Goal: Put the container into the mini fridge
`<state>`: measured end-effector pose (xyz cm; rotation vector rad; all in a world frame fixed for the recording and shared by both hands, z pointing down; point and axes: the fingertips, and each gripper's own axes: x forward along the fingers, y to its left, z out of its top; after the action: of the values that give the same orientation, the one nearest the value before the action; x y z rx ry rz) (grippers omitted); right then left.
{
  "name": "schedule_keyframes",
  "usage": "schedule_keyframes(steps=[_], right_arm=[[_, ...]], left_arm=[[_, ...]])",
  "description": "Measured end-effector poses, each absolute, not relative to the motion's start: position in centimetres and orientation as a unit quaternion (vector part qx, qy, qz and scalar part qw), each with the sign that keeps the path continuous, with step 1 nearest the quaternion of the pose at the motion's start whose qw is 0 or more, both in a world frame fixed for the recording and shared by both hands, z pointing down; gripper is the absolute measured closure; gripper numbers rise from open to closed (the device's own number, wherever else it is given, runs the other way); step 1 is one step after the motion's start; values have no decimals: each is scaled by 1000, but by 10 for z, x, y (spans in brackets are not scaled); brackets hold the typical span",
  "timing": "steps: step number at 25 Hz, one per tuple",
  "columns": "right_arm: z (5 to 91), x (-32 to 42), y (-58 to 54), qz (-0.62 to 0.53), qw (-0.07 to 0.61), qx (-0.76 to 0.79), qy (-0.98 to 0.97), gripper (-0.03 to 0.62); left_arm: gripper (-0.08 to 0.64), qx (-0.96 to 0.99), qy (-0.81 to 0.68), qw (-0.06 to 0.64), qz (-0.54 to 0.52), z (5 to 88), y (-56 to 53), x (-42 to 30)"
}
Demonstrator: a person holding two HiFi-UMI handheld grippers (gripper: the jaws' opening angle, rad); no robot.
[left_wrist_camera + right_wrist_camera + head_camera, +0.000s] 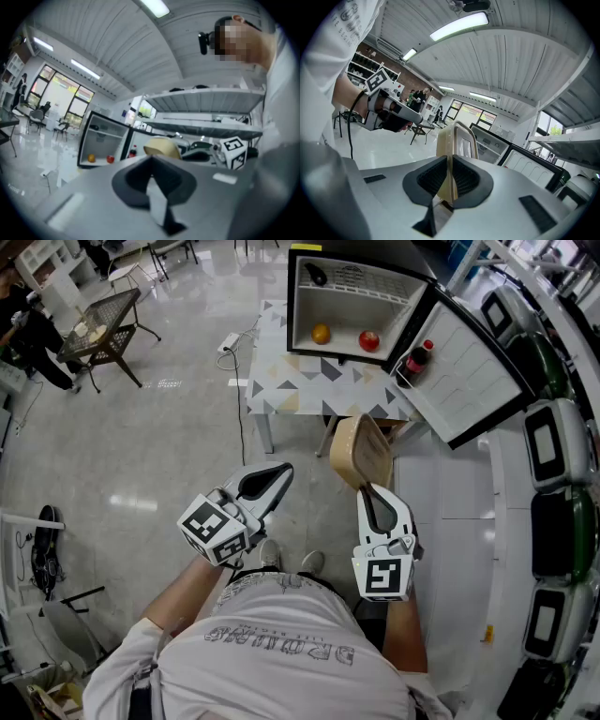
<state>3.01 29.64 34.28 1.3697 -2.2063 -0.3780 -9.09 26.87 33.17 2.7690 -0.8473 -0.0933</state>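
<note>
The beige container (pixel 361 454) stands on edge in the air, and my right gripper (pixel 368 488) is shut on its near rim. In the right gripper view the container (pixel 457 140) rises between the closed jaws of that gripper (pixel 450 161). The mini fridge (pixel 356 306) stands open on a patterned table (pixel 281 381) ahead, its door (pixel 469 371) swung to the right. My left gripper (pixel 272 476) hovers to the left of the container, shut and empty; its own view shows the jaws of this gripper (pixel 151 161) closed on nothing.
Inside the fridge lie an orange (pixel 321 334) and a red apple (pixel 369 339); a cola bottle (pixel 417 357) stands in the door. A white counter (pixel 450 521) with several appliances runs along the right. A small dark table (pixel 103 324) stands far left.
</note>
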Motion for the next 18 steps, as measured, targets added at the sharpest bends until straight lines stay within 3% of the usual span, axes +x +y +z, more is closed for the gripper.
schedule_keyframes(steps=[18], right_arm=[[348, 57, 298, -133, 258, 504, -814, 558]], left_arm=[[552, 948, -295, 114, -29, 328, 271, -61]])
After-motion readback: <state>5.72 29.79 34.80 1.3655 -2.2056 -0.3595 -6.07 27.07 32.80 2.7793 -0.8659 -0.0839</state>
